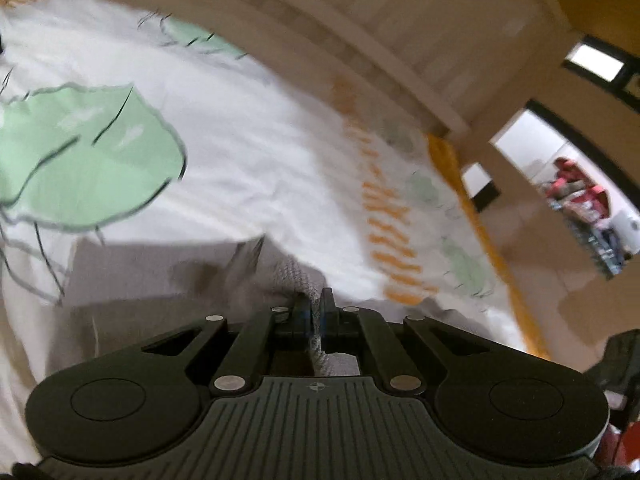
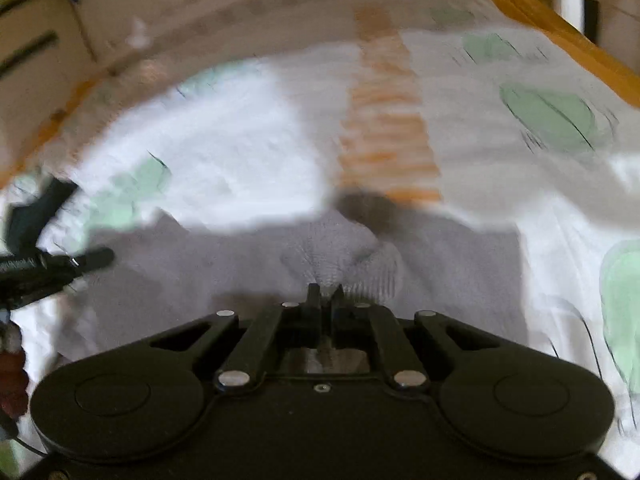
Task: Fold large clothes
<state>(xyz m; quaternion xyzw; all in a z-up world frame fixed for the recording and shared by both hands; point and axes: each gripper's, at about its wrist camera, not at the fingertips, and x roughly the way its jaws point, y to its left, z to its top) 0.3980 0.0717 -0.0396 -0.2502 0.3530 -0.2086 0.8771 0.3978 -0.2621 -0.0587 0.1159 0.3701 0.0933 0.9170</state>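
Both claws are pinching the grey garment (image 2: 440, 264), which is lying spread on the leaf-printed bedsheet (image 1: 248, 148) of the bed. The left claw (image 1: 316, 308) is clamped on a bunched edge of the knit fabric, and the right claw (image 2: 325, 294) is gripping a raised fold of the same cloth. To fold well, both hands should probably be travelling together at matching height, keeping the edge taut so that no slack is bunching underneath.

Grey knit garment (image 2: 440, 264), seemingly a sweater, spread on the bed, near edge bunched and lifted
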